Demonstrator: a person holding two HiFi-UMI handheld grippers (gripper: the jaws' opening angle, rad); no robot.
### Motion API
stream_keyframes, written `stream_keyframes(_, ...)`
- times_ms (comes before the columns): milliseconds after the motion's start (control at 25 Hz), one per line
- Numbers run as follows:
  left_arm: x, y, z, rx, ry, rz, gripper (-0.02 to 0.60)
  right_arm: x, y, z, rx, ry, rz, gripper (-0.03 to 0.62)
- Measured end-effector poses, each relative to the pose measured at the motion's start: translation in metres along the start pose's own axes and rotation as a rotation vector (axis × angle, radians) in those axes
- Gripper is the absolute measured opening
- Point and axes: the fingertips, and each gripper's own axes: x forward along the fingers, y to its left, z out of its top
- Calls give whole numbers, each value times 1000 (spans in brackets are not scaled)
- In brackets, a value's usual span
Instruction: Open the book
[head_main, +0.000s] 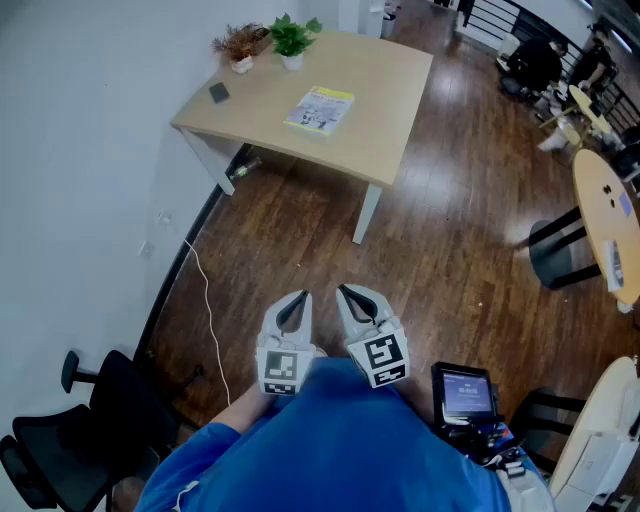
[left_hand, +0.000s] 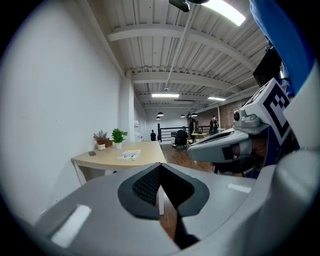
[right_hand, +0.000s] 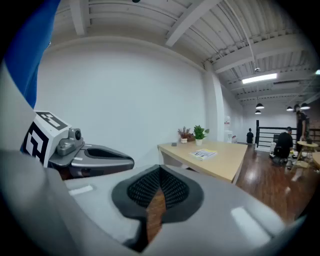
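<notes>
A closed book with a yellow and white cover (head_main: 320, 110) lies flat on a light wooden table (head_main: 385, 85) well ahead of me. It also shows small and far off as the book (left_hand: 130, 155) in the left gripper view and the book (right_hand: 204, 153) in the right gripper view. Both grippers hang side by side close to my blue-shirted body, over the wooden floor, far short of the table. My left gripper (head_main: 300, 298) (left_hand: 160, 167) is shut with nothing in it. My right gripper (head_main: 346, 291) (right_hand: 160, 170) has its tips together, also holding nothing.
Two potted plants (head_main: 292, 40) and a small dark object (head_main: 219, 92) stand on the table's far left part. A black chair (head_main: 80, 430) and a white cable (head_main: 205, 300) lie along the left wall. A round table (head_main: 605, 220), a black stool (head_main: 560, 250) and a screen device (head_main: 465, 392) are at the right.
</notes>
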Motion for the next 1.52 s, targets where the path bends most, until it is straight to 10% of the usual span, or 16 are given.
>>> stream_keyframes(1520,238,90,32,-16,95,80,8,180,-174,39,31,-11,115,3)
